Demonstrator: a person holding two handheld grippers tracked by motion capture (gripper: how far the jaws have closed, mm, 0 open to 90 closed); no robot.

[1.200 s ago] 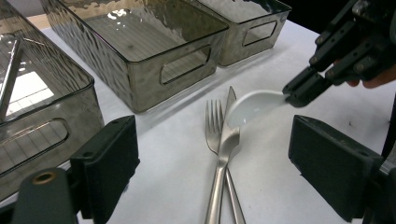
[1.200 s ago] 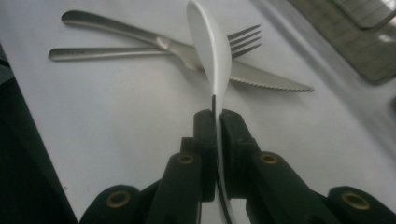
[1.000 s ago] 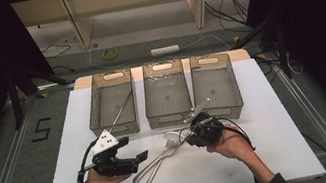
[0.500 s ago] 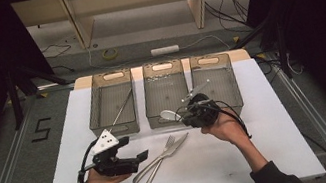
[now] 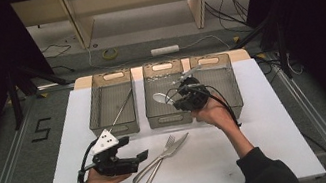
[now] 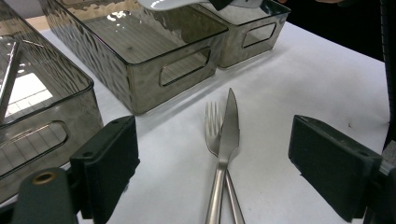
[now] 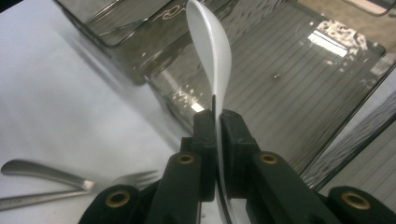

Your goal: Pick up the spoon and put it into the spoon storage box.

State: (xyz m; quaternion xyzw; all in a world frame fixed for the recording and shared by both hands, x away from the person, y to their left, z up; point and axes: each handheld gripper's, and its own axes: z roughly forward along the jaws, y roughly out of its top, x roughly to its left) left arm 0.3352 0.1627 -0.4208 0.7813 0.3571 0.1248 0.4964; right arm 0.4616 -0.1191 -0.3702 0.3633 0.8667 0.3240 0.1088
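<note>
Lifted from the table's near-centre since the earlier frame, my right gripper point(image 5: 179, 94), clenched edge-on on the white spoon point(image 7: 211, 51), holds it above the middle bin point(image 5: 171, 115), where its thin pinch could let it twist free; left gripper point(image 5: 138, 158) stands open near the fork point(image 6: 214, 130) and knife point(image 6: 229, 128).

Three smoky translucent plastic bins point(image 5: 111, 104), one steel fork point(image 6: 213, 125), one steel table knife point(image 6: 228, 128), one shiny metal spoon point(image 7: 211, 49), one thin metal rod point(image 5: 121, 110), two black handheld grippers point(image 5: 142, 154).
</note>
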